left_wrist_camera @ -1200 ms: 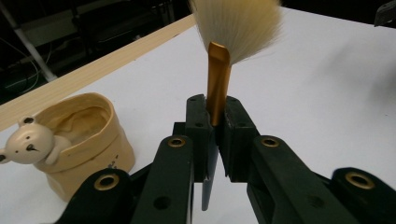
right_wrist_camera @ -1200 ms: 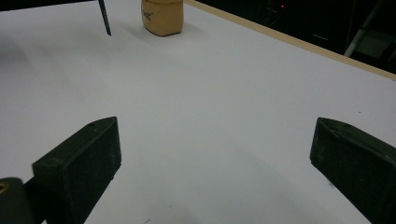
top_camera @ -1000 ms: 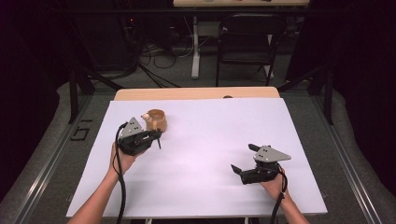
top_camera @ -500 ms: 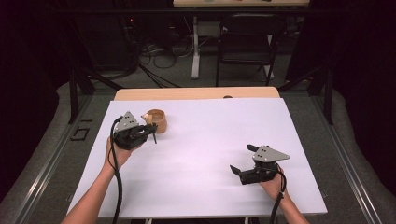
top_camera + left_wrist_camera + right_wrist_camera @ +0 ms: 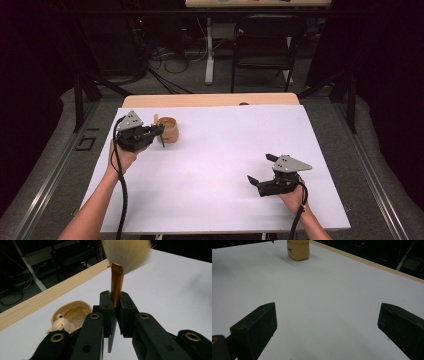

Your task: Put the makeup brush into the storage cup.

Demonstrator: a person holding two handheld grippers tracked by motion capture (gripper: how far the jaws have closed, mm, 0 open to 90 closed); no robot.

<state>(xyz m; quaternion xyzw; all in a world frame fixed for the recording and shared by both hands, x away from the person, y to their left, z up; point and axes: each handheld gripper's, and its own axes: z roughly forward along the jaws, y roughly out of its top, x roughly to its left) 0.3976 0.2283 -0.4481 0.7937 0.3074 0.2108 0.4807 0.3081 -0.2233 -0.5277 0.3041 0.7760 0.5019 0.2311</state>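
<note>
cup point(image 5: 169, 129) at table's point(image 5: 215, 165) far left, brush point(image 5: 117, 277) beside it

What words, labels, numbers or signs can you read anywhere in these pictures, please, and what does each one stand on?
No text can be read.
Small dark mark on the side of the tan cup: too small and blurred to read.
The brush clamped in the left tongs, the open right tongs and the white table carry no lettering.
</note>
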